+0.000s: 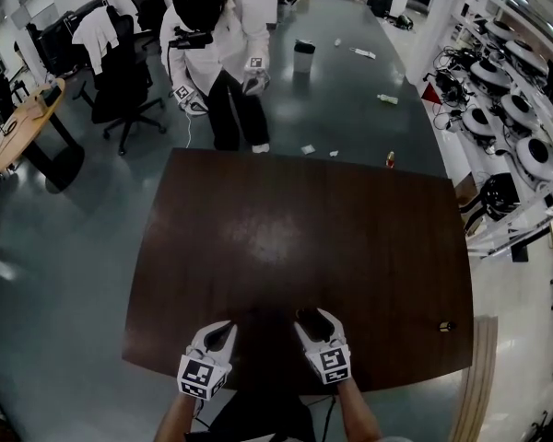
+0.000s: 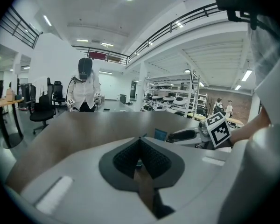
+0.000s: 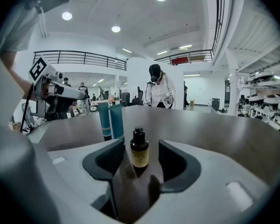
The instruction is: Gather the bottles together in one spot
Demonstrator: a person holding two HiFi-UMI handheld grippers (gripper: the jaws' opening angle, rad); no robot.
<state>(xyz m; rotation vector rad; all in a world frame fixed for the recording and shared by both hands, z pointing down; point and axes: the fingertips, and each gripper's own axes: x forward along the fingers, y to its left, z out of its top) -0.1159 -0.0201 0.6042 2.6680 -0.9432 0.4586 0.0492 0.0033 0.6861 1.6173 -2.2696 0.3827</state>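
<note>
A small brown bottle [image 3: 139, 153] with a black cap and tan label stands upright on the dark table [image 1: 295, 238]. It sits between the jaws of my right gripper [image 3: 140, 146], which are open, with gaps on both sides of it. Two tall teal bottles [image 3: 110, 120] stand close together just beyond the left jaw. In the head view my right gripper [image 1: 311, 320] is near the table's front edge. My left gripper [image 1: 223, 334] sits beside it to the left. In the left gripper view its pads [image 2: 151, 158] meet with nothing held. Another small bottle [image 1: 445, 326] stands by the table's right edge.
A person in white [image 1: 217, 53] stands at the table's far side holding marker-cube grippers. Office chairs [image 1: 124, 81] and a round table [image 1: 23, 122] are at the far left. A small bottle [image 1: 390, 159] and litter lie on the floor beyond. Shelving lines the right wall.
</note>
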